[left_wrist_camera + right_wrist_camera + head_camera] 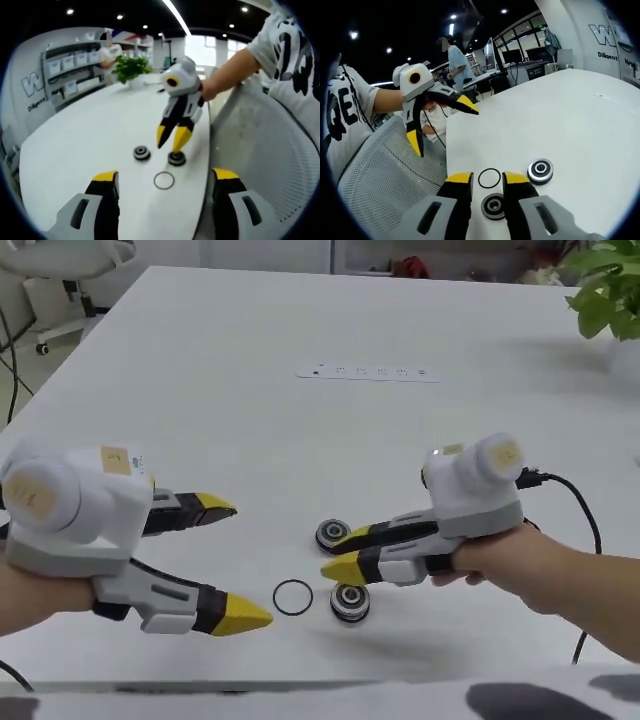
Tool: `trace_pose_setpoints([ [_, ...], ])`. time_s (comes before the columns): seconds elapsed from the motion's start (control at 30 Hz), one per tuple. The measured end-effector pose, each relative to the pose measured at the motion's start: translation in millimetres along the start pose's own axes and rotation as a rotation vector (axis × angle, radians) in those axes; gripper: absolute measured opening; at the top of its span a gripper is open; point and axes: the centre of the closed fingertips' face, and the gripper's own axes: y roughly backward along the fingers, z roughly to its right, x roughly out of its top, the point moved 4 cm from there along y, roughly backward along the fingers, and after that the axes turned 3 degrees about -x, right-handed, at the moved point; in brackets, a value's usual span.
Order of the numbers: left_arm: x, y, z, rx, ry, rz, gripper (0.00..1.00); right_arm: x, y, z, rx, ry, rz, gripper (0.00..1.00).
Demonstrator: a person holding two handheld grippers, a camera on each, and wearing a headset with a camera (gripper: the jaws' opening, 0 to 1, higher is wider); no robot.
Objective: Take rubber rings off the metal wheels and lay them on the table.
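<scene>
A loose black rubber ring (293, 597) lies flat on the white table (250, 410). Two metal wheels with dark rims stand near it, one (333, 534) farther back and one (350, 602) just right of the ring. My right gripper (342, 552) hovers over the nearer wheel (493, 206), jaws a little apart and holding nothing. My left gripper (232, 560) is held wide open to the left of the ring (164, 180), touching nothing. From the left gripper view, the right gripper (170, 140) points down above the wheel (176, 158).
A white power strip (367, 372) lies farther back on the table. A green plant (605, 290) stands at the far right corner. A black cable (585, 520) trails from the right gripper. A mesh chair (250, 140) stands at the near table edge.
</scene>
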Motion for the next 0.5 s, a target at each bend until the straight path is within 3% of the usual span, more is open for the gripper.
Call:
trace_pose_setpoints([
  [0.5, 7.5, -9.5, -0.2, -0.014, -0.011, 0.003, 0.75, -4.8, 12.5, -2.0, -0.009, 0.015, -0.002, 0.25],
])
